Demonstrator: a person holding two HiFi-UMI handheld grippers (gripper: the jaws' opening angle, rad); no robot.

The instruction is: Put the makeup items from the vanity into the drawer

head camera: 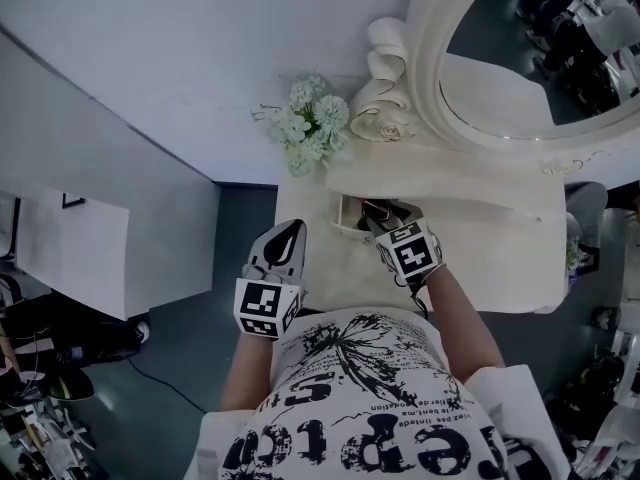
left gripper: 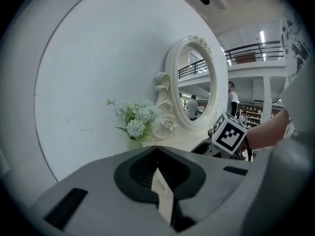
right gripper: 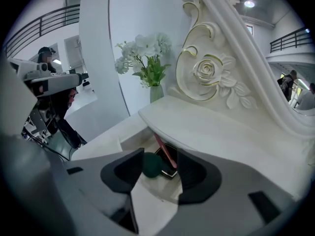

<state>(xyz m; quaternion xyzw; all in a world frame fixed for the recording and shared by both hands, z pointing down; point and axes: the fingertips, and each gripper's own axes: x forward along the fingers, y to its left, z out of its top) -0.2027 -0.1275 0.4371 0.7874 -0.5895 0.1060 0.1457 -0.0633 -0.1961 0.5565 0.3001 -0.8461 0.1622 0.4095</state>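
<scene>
The cream vanity [head camera: 480,243] has its drawer [head camera: 345,218] pulled open under the top. My right gripper [head camera: 380,228] points down into the drawer [right gripper: 160,187], jaws open. Between them lies a dark green round sponge [right gripper: 150,165], close against the left jaw but not pinched. Beside it are a black compact [right gripper: 170,162] and a pink stick [right gripper: 164,149] leaning at the back. My left gripper [head camera: 295,226] hangs left of the drawer over the vanity's edge, jaws [left gripper: 157,149] tip to tip with nothing held. Its marker cube [head camera: 265,308] is near my body.
A vase of white flowers [head camera: 312,123] stands at the vanity's back left, next to the carved oval mirror [head camera: 520,58]. The vanity top [right gripper: 206,127] overhangs the drawer. A white wall runs behind; grey floor and a white panel [head camera: 70,243] lie to the left.
</scene>
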